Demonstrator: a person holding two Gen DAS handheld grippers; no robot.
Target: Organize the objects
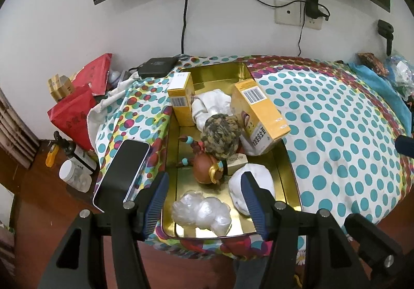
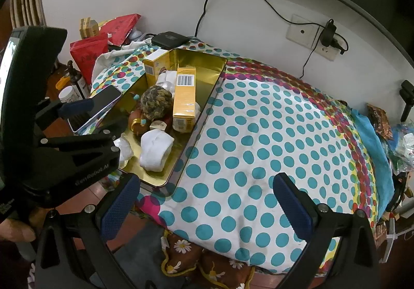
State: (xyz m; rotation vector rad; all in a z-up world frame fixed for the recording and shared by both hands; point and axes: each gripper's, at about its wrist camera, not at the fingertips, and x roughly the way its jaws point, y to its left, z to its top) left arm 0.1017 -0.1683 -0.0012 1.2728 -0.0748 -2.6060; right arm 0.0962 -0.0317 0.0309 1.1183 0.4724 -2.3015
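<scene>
both claws released over a full gold tin

the left gripper [image 1: 205, 201] hangs over the near end of the gold tin [image 1: 289, 159], its blue pads spread apart with nothing clamped between them. the right gripper [image 2: 207, 206] is released too, its fingers wide over the bare dotted cloth [image 2: 271, 133], well to the right of the tin and touching nothing.

nearest inside the tin lies a crumpled clear plastic bag [image 1: 201, 211], and just right of it a rolled white sock [image 1: 254, 185], which the left gripper's right finger partly covers in the left wrist view. behind these sits a brown gourd [image 1: 204, 167] with a gold ring and turquoise beads, touching a small tan tag-like piece [image 1: 236, 160]. next comes a knitted ball [image 1: 222, 133] in yellow and dark yarn, resting on top of the other things. right of it a yellow box [image 1: 261, 113] leans tilted against the tin's right wall, its barcode end up. a second yellow box [image 1: 181, 97] stands at the left wall, and white cloth [image 1: 212, 105] is bundled between the two boxes. the far end of the tin shows bare gold floor.

a phone [image 1: 124, 172] lies screen up on the cloth just beside the tin's left edge. farther back, a black box [image 1: 156, 66] sits by the wall, with red bags [image 1: 75, 113] at the left.
</scene>
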